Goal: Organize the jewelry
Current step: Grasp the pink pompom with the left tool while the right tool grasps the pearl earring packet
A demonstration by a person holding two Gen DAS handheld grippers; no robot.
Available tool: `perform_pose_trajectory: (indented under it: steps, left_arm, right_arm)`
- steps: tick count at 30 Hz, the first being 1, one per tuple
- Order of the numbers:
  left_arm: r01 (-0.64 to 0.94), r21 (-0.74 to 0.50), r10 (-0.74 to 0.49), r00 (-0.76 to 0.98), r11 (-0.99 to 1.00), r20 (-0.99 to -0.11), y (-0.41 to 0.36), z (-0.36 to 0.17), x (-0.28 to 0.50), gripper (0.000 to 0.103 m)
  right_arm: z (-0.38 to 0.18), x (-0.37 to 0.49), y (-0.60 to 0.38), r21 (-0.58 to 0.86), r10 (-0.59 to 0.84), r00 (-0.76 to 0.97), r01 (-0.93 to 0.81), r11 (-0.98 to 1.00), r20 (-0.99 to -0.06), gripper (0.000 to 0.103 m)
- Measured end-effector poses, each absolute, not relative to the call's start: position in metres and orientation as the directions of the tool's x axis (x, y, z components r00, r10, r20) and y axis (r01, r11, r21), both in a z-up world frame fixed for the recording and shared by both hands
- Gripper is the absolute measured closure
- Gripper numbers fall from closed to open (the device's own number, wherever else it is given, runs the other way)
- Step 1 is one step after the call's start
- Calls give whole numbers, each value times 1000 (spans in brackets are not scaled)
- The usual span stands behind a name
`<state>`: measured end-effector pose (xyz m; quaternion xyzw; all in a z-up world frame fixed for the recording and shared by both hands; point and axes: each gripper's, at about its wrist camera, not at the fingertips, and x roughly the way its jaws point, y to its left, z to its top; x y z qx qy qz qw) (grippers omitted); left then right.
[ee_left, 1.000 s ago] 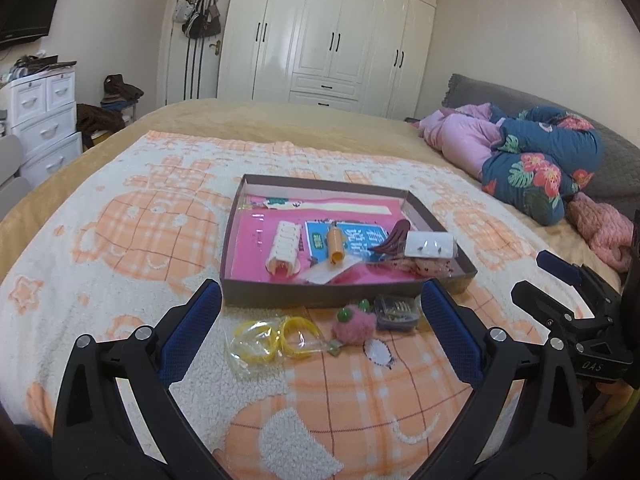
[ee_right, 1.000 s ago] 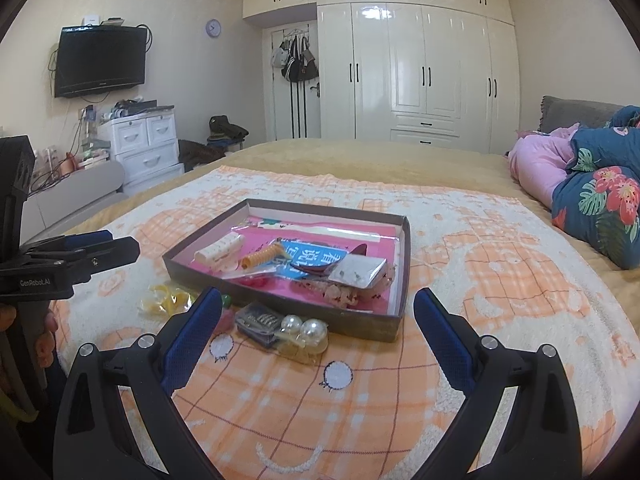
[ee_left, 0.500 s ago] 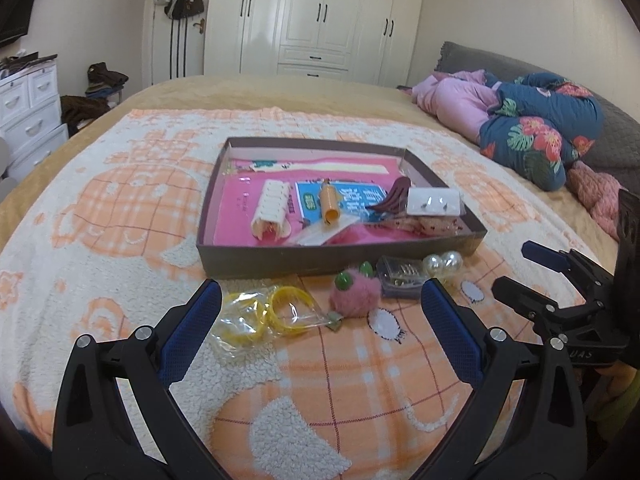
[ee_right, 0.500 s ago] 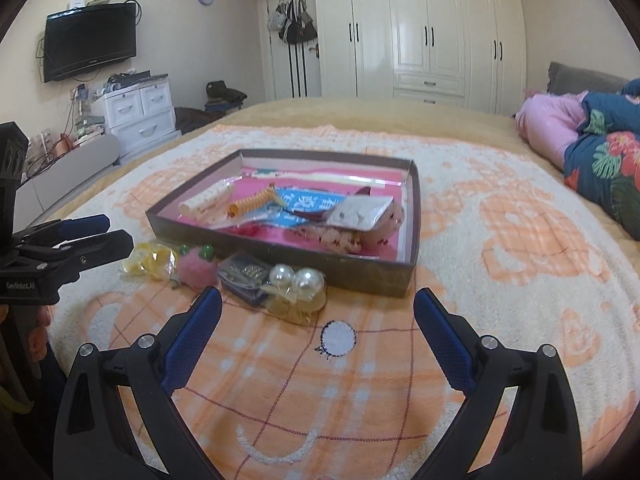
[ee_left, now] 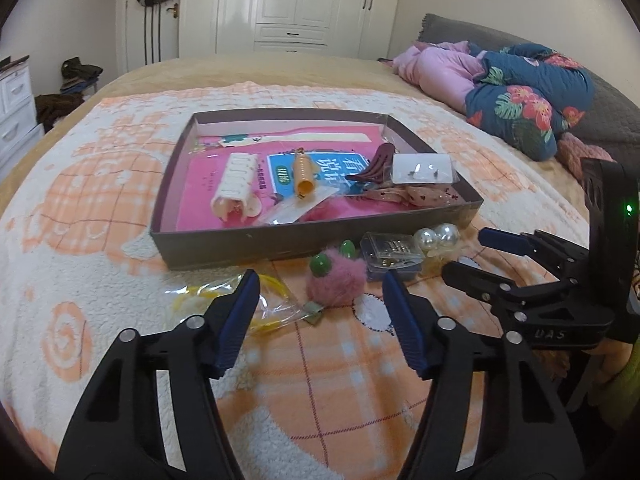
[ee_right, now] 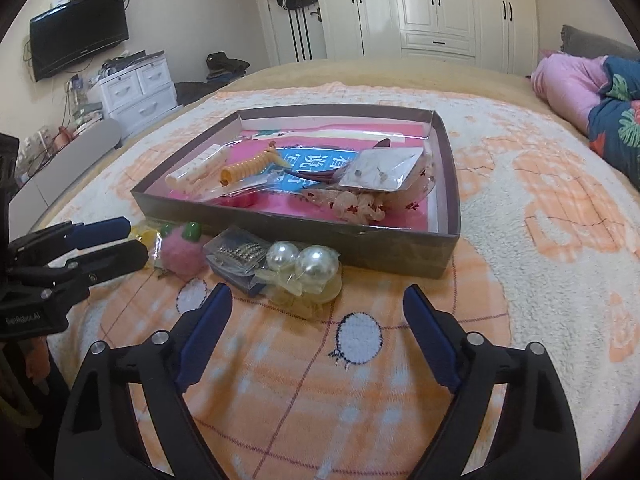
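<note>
On the bed blanket (ee_left: 100, 208), just in front of the shallow box (ee_left: 248, 242), lie from left to right a bagged yellow bangle (ee_left: 224, 300), a pink pompom clip (ee_left: 338, 280), a clear case of pins (ee_right: 236, 258) and bagged pearl earrings (ee_right: 306, 264). The left gripper (ee_left: 316, 308) hovers near bangle and pompom, jaws closing, nothing between them; best to centre on one item first. The right gripper (ee_right: 316, 320), jaws closing but wide and empty, faces the pearls. Its body reads "UAS"; the left's "GenRobot.AI".
</note>
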<state>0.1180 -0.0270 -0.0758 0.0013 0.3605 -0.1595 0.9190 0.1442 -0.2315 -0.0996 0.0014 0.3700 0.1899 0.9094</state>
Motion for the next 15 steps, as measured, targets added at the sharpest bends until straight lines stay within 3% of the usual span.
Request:
perform_pose_trajectory:
  steps: [6,13,15]
  left_arm:
    - [314,-123,-310,662,942,-682,-35,-80,128,55]
    - [321,-145,-327,636,936,-699,-38,-86,140,59]
    - [323,-155,-333,625,934,-706,-38,-89,143,65]
  right_arm:
    - [-105,152,-228,171,366,628,-350,921,-686,33]
    - [-108,159,-231,243,425,598,-363,900,-680,55]
    - [-107,157,-230,235,423,603,-368,900,-677,55]
